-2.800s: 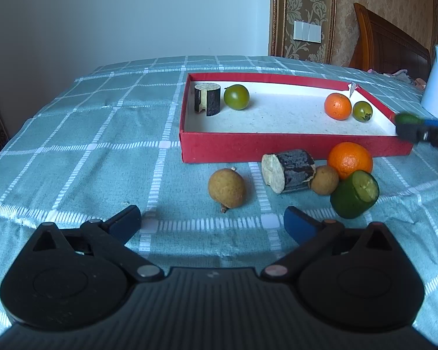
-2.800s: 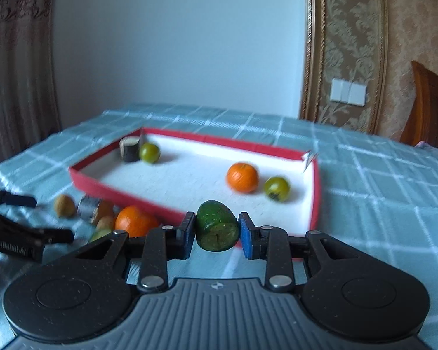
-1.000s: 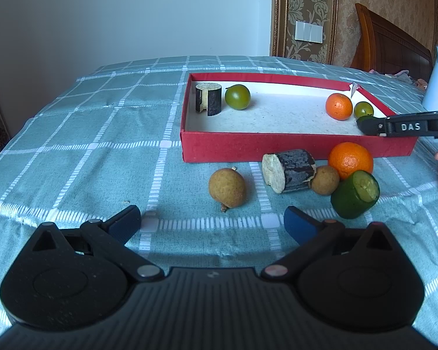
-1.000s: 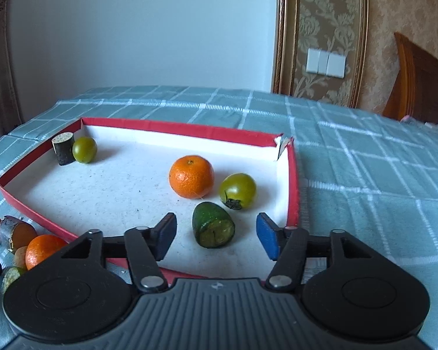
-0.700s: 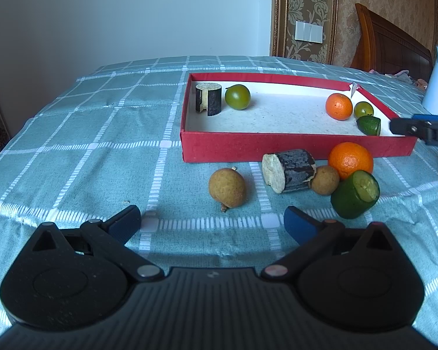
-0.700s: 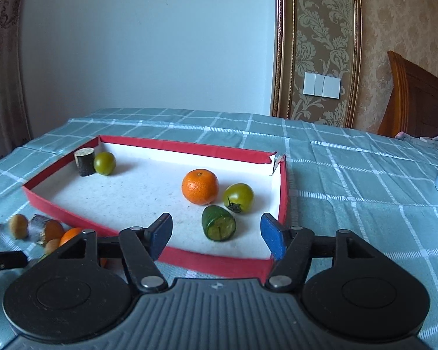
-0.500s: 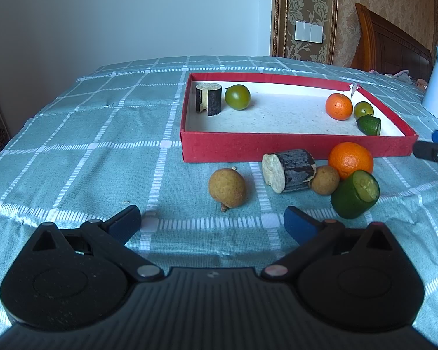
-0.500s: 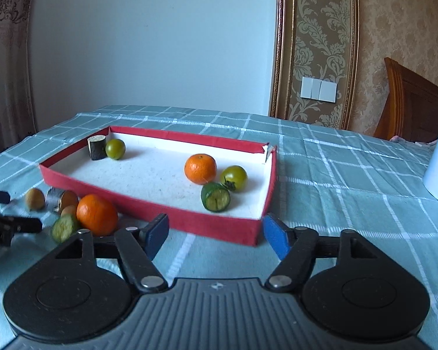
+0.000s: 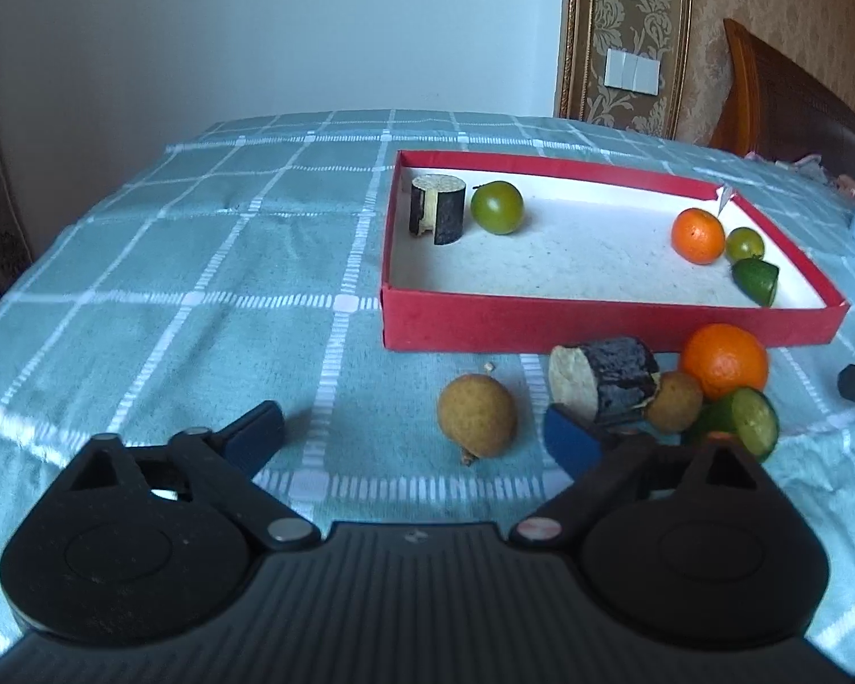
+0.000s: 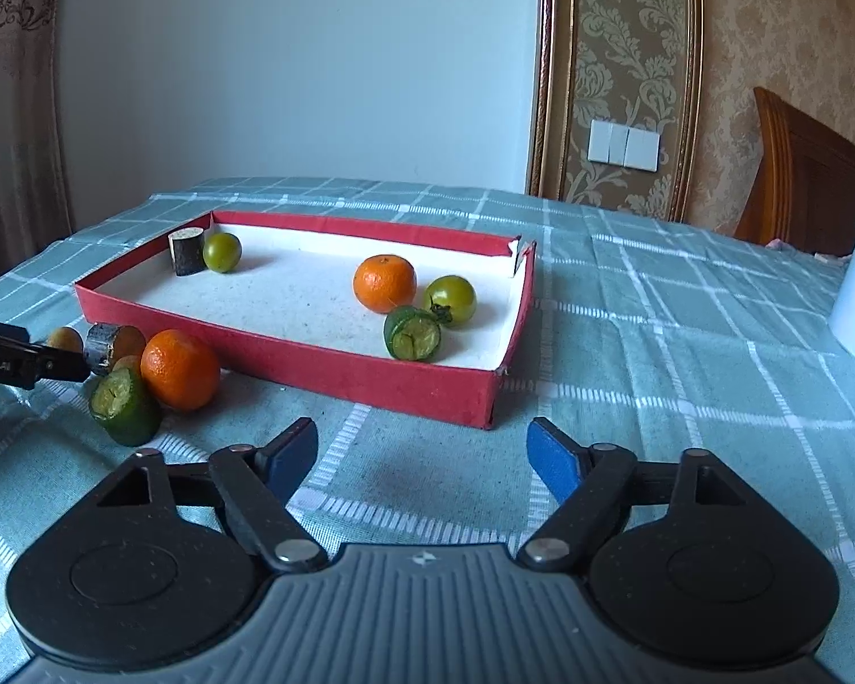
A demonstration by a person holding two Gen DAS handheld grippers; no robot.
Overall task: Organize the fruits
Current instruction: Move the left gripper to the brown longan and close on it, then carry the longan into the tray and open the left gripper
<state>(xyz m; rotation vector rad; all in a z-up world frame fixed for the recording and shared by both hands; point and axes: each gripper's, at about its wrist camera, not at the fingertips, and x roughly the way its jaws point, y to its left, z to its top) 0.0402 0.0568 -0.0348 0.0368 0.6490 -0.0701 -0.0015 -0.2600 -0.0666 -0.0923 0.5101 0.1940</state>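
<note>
- Currently parked on the near side of the red tray: left tongs, closing from a wide spread, gripping nothing; tan round fruit just ahead between the blue pads, nearer the right one.
- Outside the tray's front wall on the checked green cloth of the bench: dark-barked cut log piece lying on its side, long axis roughly along that wall, pale cut face toward the left tongs; smaller tan fruit, glossy orange and cut green piece bunched touching beside it.
- Off the tray's right front corner: right tongs, opening, empty, farther from the loose cluster.
- Already inside the tray: upright log stub and green tomato at the far left corner; small orange, green tomato, cut green piece at the right end.
- Likely next: left tongs on the tan round fruit, smooth and apt to roll.
</note>
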